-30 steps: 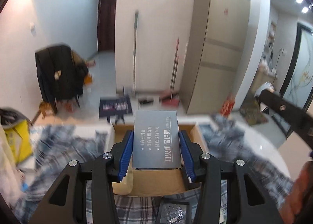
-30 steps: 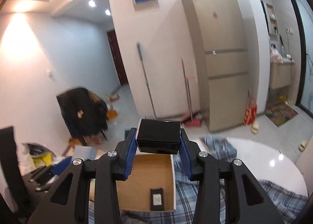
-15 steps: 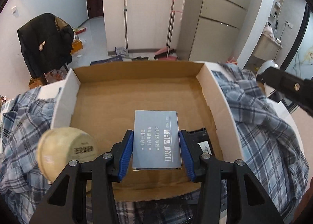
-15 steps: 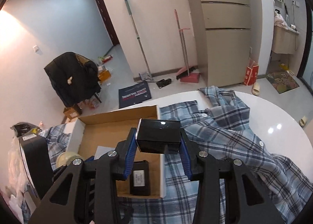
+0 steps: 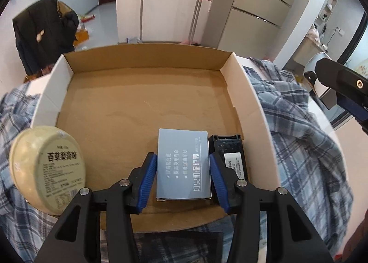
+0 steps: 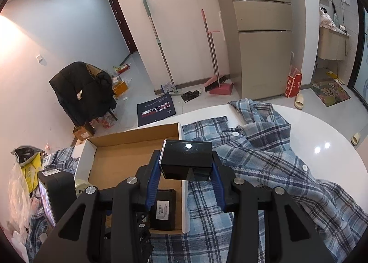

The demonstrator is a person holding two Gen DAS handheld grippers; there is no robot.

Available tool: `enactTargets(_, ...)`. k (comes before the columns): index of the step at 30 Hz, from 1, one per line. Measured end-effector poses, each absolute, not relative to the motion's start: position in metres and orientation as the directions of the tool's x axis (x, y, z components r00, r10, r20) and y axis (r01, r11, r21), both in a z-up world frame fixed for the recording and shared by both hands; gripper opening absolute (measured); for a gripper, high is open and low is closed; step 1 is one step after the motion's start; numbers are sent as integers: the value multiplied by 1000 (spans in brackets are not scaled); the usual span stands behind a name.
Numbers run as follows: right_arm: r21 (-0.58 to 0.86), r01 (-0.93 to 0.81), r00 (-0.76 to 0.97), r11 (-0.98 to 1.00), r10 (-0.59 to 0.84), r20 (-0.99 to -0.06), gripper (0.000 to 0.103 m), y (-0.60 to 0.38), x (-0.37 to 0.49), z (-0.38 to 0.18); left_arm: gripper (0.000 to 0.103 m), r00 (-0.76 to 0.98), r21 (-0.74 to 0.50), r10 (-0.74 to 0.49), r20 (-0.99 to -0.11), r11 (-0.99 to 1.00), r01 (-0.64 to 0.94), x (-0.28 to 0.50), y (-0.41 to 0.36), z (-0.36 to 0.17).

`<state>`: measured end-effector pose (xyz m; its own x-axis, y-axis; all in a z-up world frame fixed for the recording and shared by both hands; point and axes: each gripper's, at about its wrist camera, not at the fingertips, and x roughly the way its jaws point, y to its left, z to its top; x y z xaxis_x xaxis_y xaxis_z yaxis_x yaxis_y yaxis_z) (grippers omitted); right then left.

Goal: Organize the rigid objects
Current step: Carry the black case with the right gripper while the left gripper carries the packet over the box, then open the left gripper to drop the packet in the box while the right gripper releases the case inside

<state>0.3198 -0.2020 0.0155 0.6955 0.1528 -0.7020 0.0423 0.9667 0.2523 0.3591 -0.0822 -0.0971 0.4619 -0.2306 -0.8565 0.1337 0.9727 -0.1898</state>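
In the left wrist view my left gripper [image 5: 183,180] sits inside the cardboard box [image 5: 142,106] with a flat grey-blue box [image 5: 183,164] between its blue pads; the box rests on the cardboard floor and the pads stand slightly off its sides. A black battery-like pack [image 5: 231,157] lies beside it on the right. A round cream tin [image 5: 48,168] sits at the box's left wall. In the right wrist view my right gripper [image 6: 186,171] is shut on a glossy black box [image 6: 186,159], held above the cardboard box's right wall [image 6: 184,184]. The black pack [image 6: 163,210] shows below.
A blue plaid shirt [image 6: 264,171] covers the round white table [image 6: 322,129] around the box. Bags and clutter [image 6: 25,171] lie at the left. A chair with a black coat [image 6: 80,92], brooms and a fridge stand on the floor beyond.
My left gripper has lowered the grey-blue box onto the box floor next to the black pack and its jaws have opened a little. My right gripper has come down toward the box with the black box.
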Motion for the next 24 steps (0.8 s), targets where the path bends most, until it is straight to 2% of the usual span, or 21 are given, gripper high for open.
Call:
enactTargets(2,250,44,700,967,149,-698,39,-203,319,17,51,445,-225,-261,-857,965,132,359,-81,-96)
enactTargets(5,249,48,697,967,146,-702,39,-202,321,16,61,400,-280,-315,-861,949,144,358,-84,-97)
enactTargets(10,245,52,691,968,143,-709,39,-204,323,13,62,478,-177,-238,-845,969,170,347,-88,-74)
enactTargets(11,249,50,694,967,145,-705,39,-205,323,13,66,509,-155,-222,-832,973,170,345,-84,-65)
enactTargets(12,251,48,696,967,148,-702,39,-205,323,13,70,543,-139,-208,-814,976,166,342,-80,-57)
enactTargets(14,262,43,706,964,156,-691,39,-206,321,15,88,604,-117,-183,-776,982,147,339,-67,-43)
enactTargets(18,285,20,732,958,180,-657,39,-208,317,24,88,737,-38,-68,-672,998,58,334,-36,-22)
enactTargets(22,306,-32,721,952,234,-652,39,-199,317,28,88,856,-45,-52,-514,998,34,318,-15,-2)
enactTargets(24,302,-58,693,952,256,-674,39,-188,321,24,95,874,-55,-28,-486,999,2,319,-6,5)
